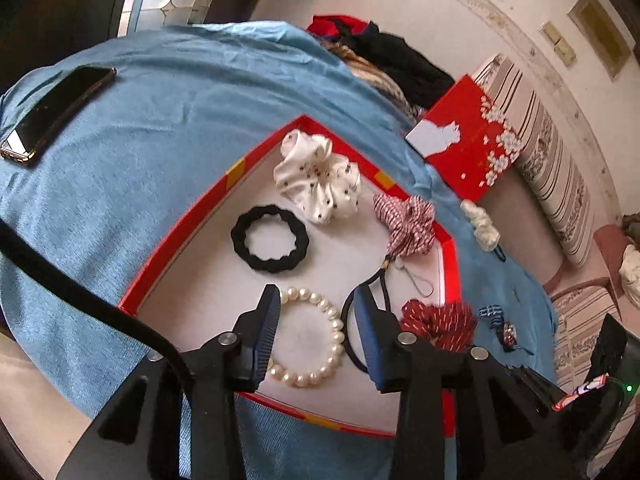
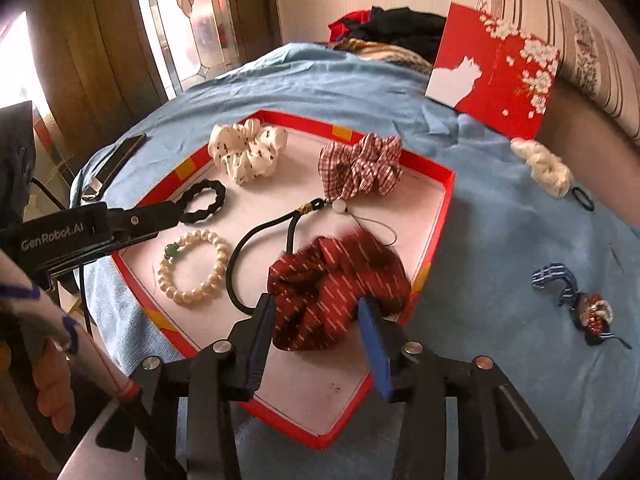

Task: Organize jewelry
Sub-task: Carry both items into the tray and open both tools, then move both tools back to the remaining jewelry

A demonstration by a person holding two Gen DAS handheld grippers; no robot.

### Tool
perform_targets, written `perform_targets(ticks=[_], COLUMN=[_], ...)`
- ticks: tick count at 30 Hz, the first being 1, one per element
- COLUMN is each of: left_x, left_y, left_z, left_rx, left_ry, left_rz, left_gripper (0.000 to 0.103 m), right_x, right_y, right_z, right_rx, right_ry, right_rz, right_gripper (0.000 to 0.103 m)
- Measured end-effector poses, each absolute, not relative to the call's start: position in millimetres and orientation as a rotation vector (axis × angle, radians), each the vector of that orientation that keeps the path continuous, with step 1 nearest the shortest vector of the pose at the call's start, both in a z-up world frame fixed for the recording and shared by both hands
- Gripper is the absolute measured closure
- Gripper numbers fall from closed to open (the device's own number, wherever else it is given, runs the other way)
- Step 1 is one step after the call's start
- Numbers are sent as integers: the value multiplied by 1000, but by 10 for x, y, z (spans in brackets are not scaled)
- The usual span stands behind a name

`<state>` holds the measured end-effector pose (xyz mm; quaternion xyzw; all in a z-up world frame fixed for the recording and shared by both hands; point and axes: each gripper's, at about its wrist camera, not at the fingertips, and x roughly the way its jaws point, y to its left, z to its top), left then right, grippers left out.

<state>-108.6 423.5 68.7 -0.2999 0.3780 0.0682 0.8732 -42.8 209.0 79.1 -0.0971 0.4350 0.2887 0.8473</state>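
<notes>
Sorting everything into the shallow red box (image 2: 434,216) on the blue cloth (image 2: 480,240) looks like the plan, and I judge the job a good way along. Its lid (image 2: 500,76) stands propped at the far edge, clear of my reach. Inside the box lie the white dotted scrunchie (image 2: 248,152), the checked scrunchie (image 2: 362,166), the black cord loop (image 2: 260,248), the black hair tie (image 2: 204,202) and the pearl bracelet (image 1: 308,338), spread apart so none tangles.

My right gripper (image 2: 320,332) hangs over the near right corner, jaws wide apart, with the dark red scrunchie (image 2: 336,288) between them. It is blurred, and I cannot tell whether either pad touches it; it seems loose rather than pinched.

My left gripper (image 1: 314,334) hovers over the bracelet, jaws spread wide, holding nothing.

Outside on the cloth wait the cream scrunchie (image 2: 542,166), a blue striped bow (image 2: 556,280) and a small beaded piece (image 2: 596,312).
</notes>
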Motion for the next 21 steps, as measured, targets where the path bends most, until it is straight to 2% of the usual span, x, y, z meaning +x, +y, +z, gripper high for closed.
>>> perform_targets(ticks=[2,8,21], left_x=[-1096,-1051,-1057], left_y=[4226,4100,3381], left_z=[713,728,833], left_rx=[-620,-576,-393], left_ry=[772,776,767], left_rz=[145,155,123], left_gripper=[61,60,60], right_x=[-458,-601,-1110], right_y=[2031,1561,-545], right_z=[844,985,907], right_rx=[-201,-180,28], right_ry=[905,862,895], right_rz=[604,535,166], right_gripper=[55,53,51])
